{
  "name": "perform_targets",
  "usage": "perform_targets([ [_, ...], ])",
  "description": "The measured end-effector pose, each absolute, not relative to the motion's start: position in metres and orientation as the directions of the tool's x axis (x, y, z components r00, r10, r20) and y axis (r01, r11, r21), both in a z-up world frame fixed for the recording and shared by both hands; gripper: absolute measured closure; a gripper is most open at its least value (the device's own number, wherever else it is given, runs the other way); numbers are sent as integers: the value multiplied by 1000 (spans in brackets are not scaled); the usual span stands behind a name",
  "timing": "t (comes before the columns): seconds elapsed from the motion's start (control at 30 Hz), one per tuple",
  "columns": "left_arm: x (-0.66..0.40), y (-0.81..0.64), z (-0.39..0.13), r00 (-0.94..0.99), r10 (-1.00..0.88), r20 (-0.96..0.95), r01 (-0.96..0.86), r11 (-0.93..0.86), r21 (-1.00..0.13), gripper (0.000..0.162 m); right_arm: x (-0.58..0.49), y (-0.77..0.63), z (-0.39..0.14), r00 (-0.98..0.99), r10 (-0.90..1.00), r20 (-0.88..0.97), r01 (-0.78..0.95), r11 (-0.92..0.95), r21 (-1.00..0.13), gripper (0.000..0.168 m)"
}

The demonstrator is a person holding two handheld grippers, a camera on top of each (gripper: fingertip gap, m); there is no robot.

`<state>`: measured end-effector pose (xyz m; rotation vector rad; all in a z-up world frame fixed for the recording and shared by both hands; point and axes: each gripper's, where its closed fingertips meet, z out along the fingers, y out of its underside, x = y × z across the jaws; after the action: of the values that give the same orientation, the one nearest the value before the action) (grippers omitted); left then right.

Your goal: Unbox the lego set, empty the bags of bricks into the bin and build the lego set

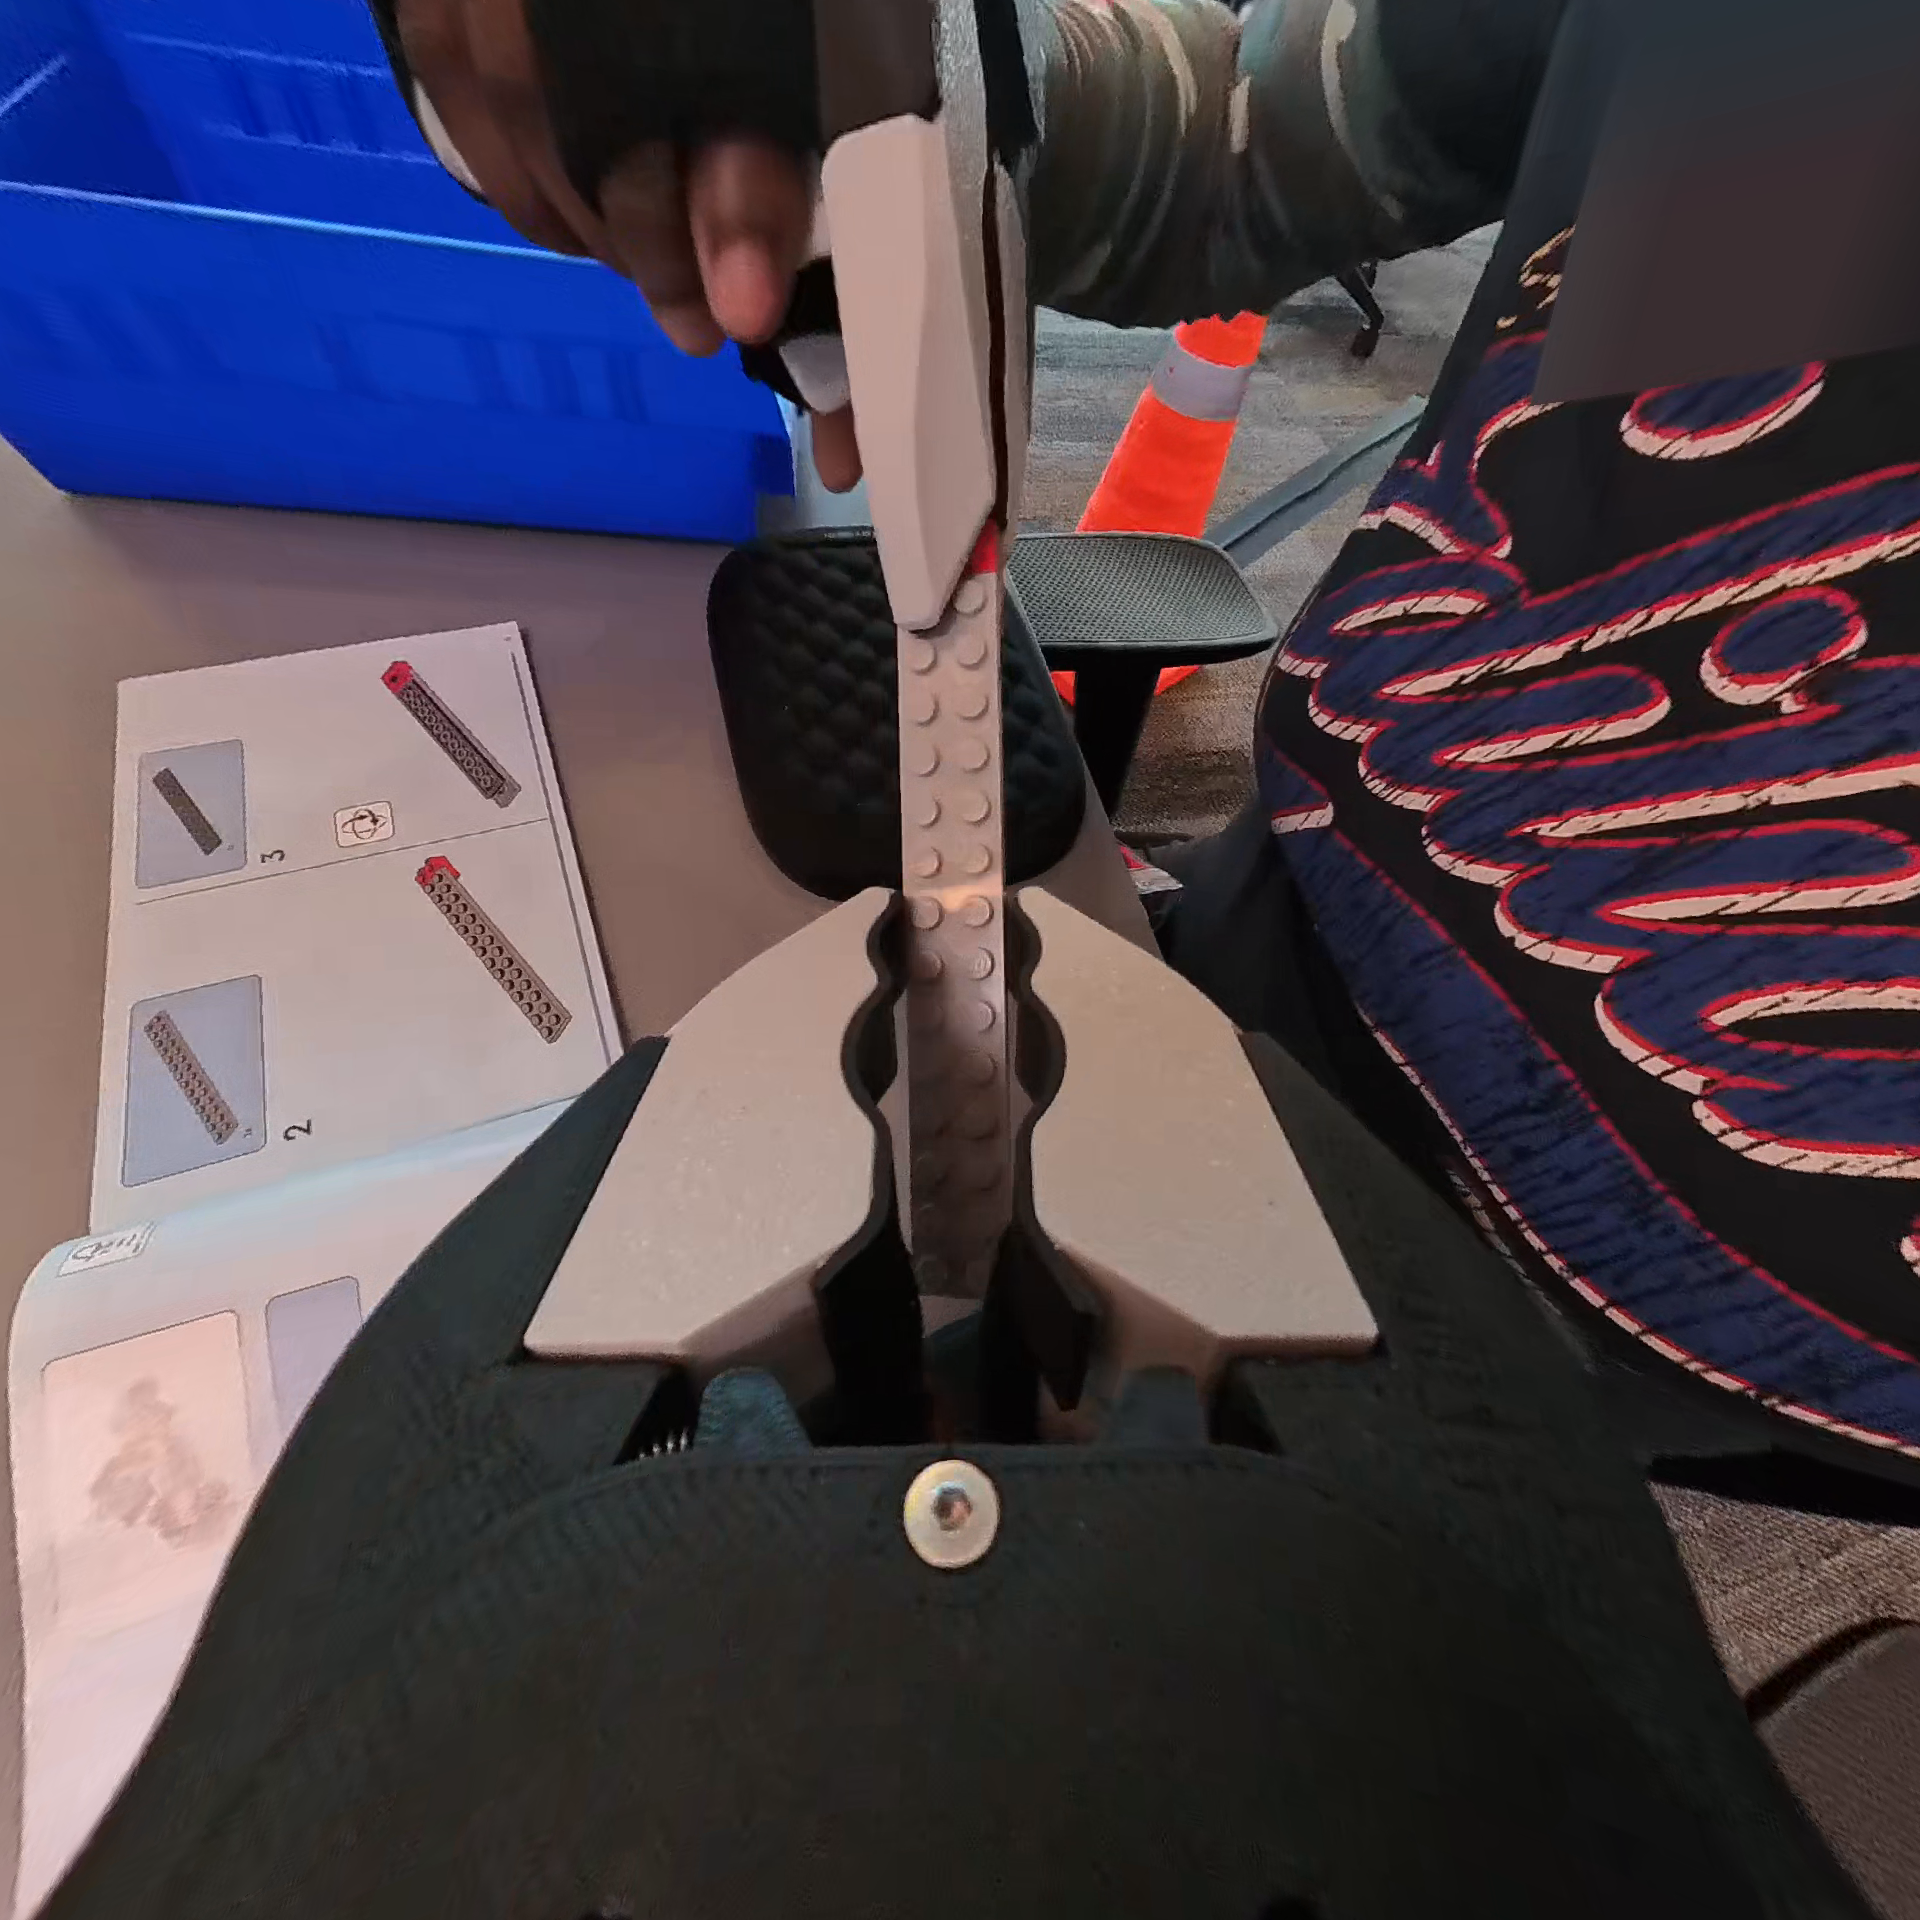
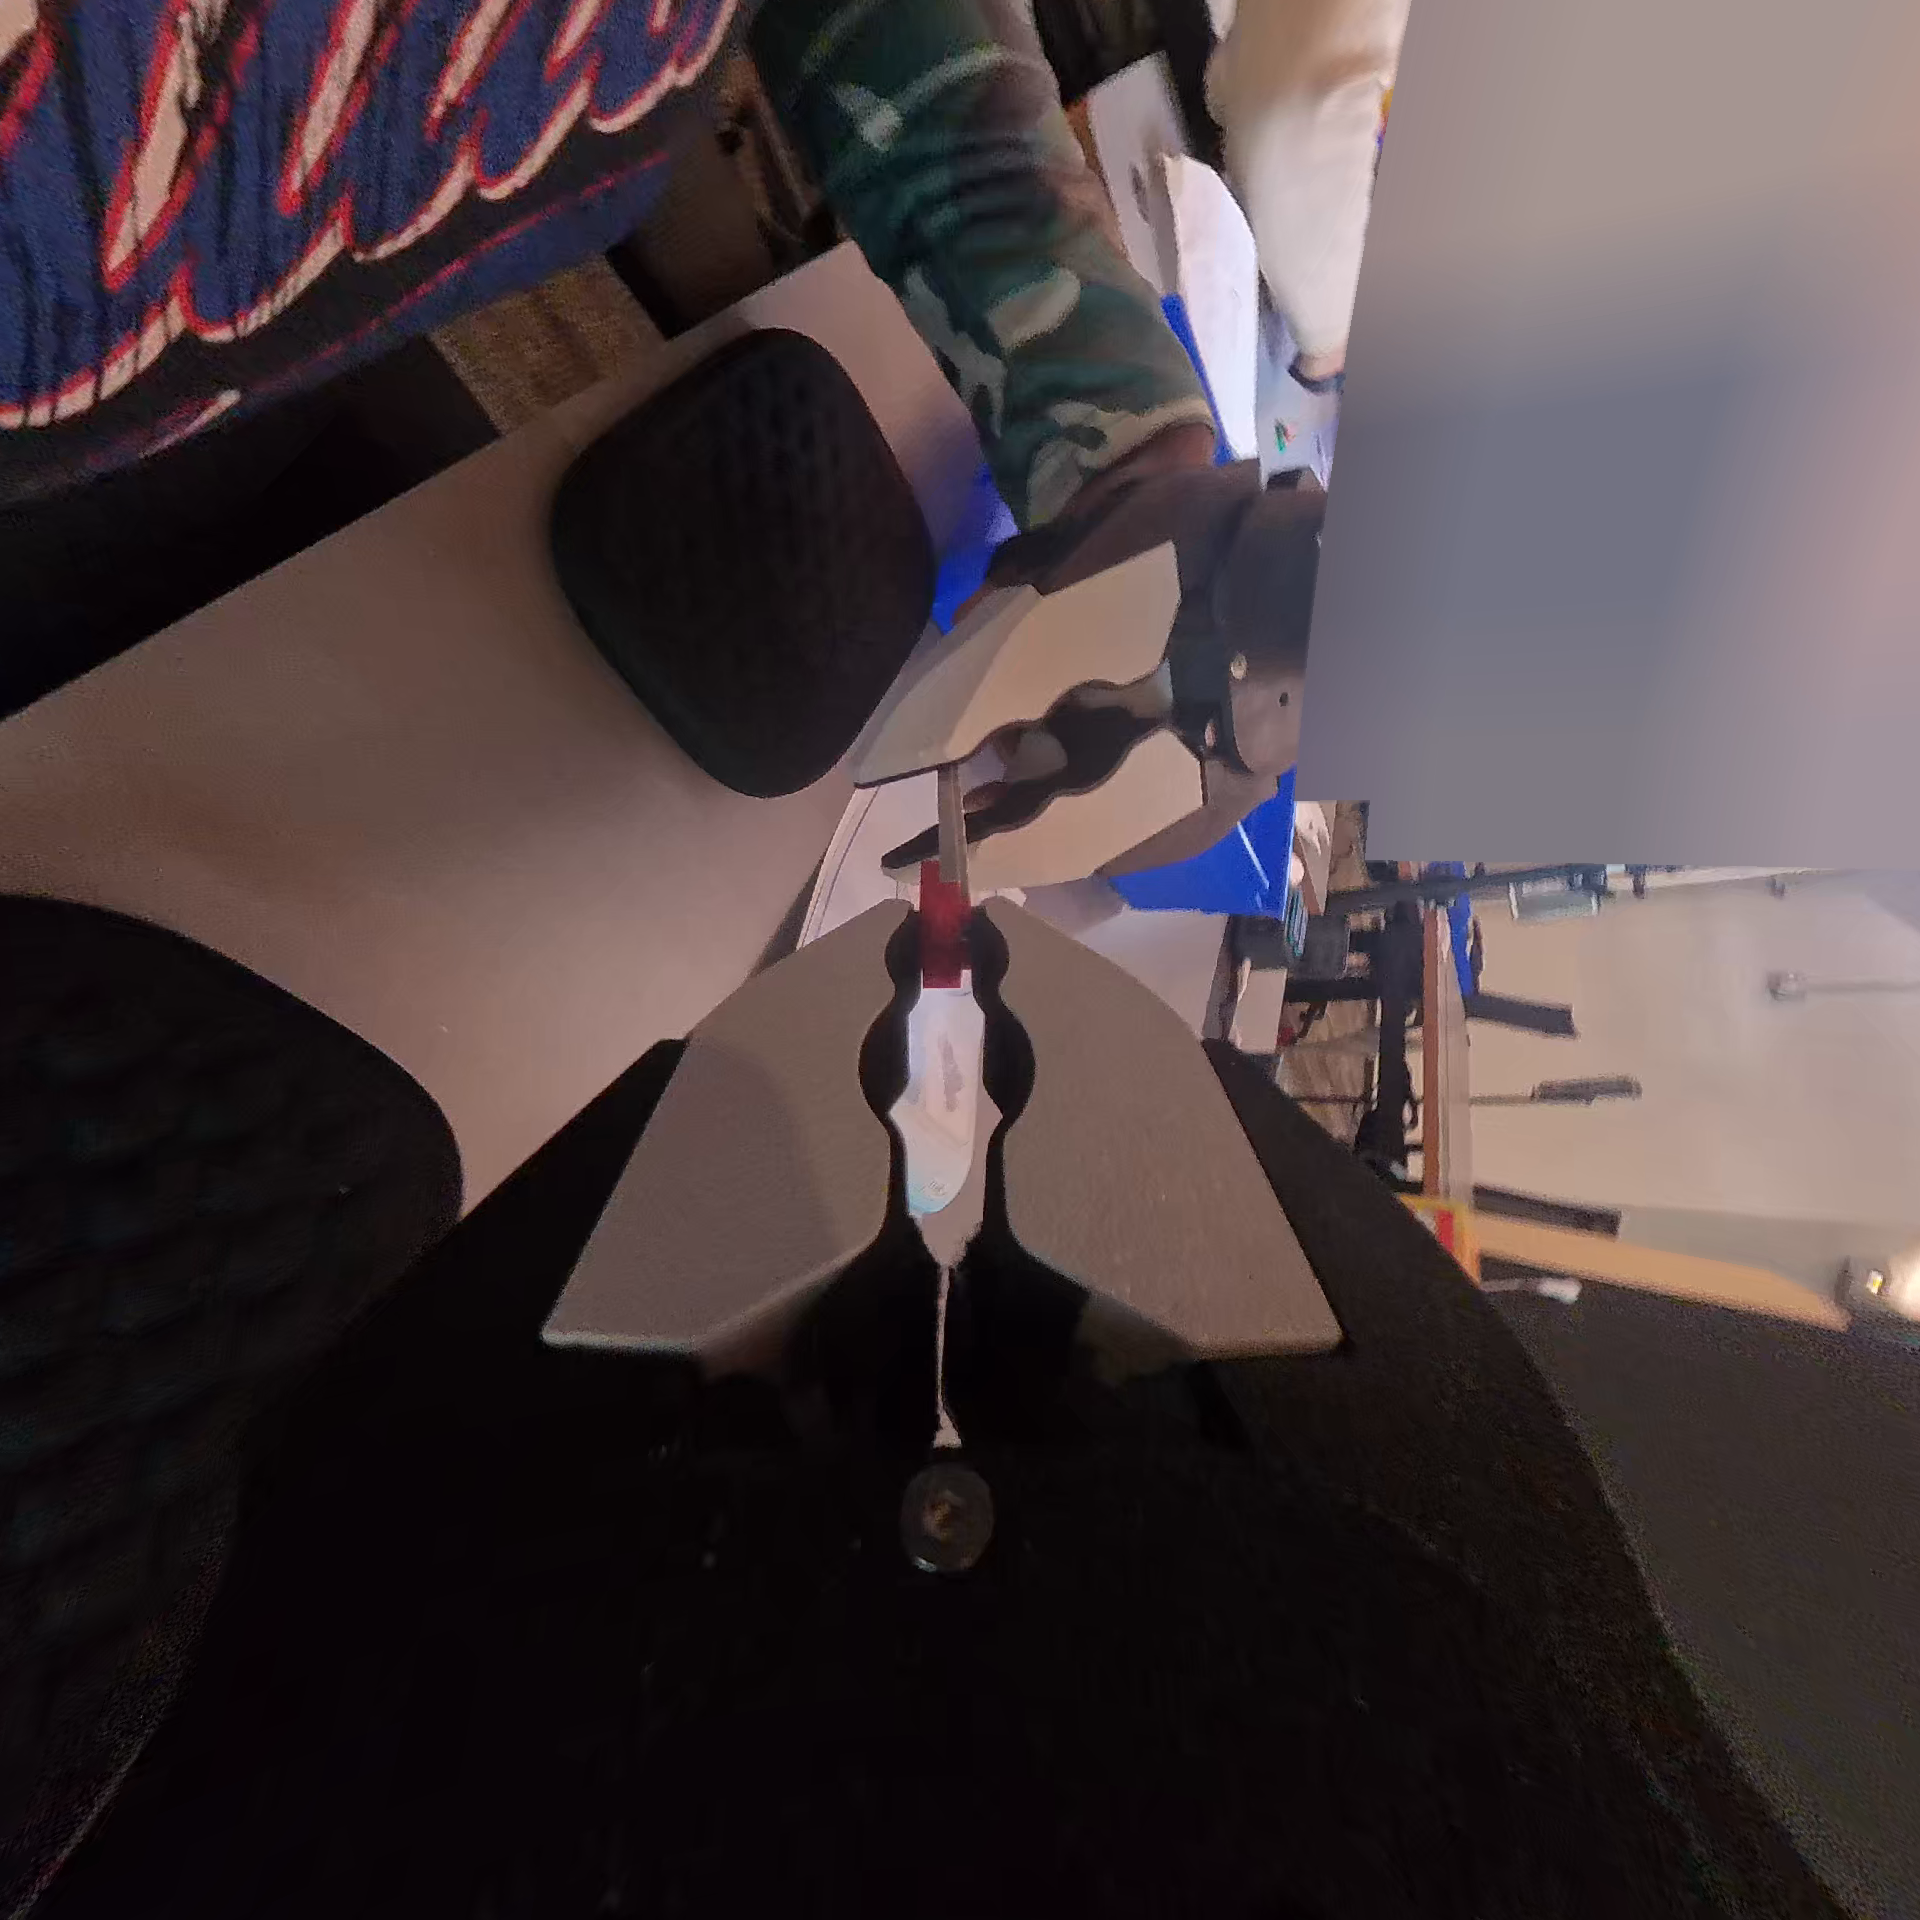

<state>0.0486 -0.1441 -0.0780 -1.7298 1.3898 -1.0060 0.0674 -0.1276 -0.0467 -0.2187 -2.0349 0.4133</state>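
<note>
Grey table point(image 1: 312, 582); blue bin point(image 1: 364, 343); orange cone point(image 1: 1174, 436) on carpet.

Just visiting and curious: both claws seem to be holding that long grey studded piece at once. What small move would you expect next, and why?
Probably a gentle squeeze by the right claw to seat the red piece on the far end of the long grey plate. The left claw is shut on the plate's near end, holding it above the table, and the open instruction booklet pictures red on the plate's end.
</note>
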Motion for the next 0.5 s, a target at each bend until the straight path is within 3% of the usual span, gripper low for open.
perform_targets([
  [0.1,47,-138,-83,200,-975,95,-454,-178,-873,144,78,-113,-51,-409,576,707,130,804,-580,143],
  [0.23,33,-119,-101,381,-924,-39,-535,-186,-824,144,100,-101,-59,-296,915,273,289,359,-888,124],
  [0.33,31,-116,-115,433,-896,-95,-582,-198,-789,144,110,-100,-76,-221,973,65,374,146,-916,118],
  [0.5,35,-114,-130,444,-880,-170,-644,-182,-743,144,105,-98,-86,-132,991,24,400,76,-913,120],
])
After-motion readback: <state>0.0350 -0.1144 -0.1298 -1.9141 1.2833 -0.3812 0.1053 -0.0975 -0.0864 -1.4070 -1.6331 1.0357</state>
